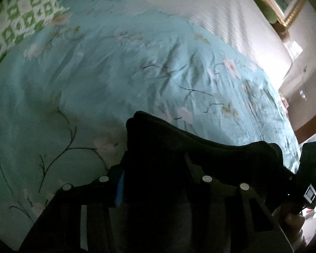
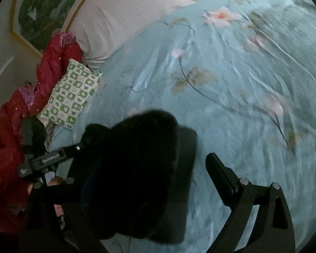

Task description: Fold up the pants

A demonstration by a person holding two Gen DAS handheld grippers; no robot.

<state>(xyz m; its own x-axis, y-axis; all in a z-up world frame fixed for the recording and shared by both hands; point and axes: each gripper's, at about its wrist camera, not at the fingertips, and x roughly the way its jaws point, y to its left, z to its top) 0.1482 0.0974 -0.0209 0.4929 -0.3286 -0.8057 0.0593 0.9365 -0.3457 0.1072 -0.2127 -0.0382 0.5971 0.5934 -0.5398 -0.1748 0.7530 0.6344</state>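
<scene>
Dark pants [image 1: 179,143] are bunched into a thick wad over the teal floral bedspread [image 1: 115,63]. My left gripper [image 1: 155,160] is shut on that wad; the fabric fills the space between the blue-padded finger [image 1: 120,189] and the other one. In the right wrist view the pants [image 2: 137,147] hang as a black mass against the hidden left finger of my right gripper [image 2: 145,158]. That gripper is open, with bare bedspread [image 2: 242,84] showing between the cloth and its right finger [image 2: 219,172]. The left gripper's body [image 2: 42,160] shows at the left there.
A green-and-white patterned pillow [image 2: 71,97] [image 1: 21,21] lies at the bed's head beside a red garment [image 2: 10,126]. A white ribbed headboard [image 1: 200,10] and a gold-framed picture [image 2: 42,10] stand behind. The bed's edge and bright floor [image 1: 313,130] are at the right.
</scene>
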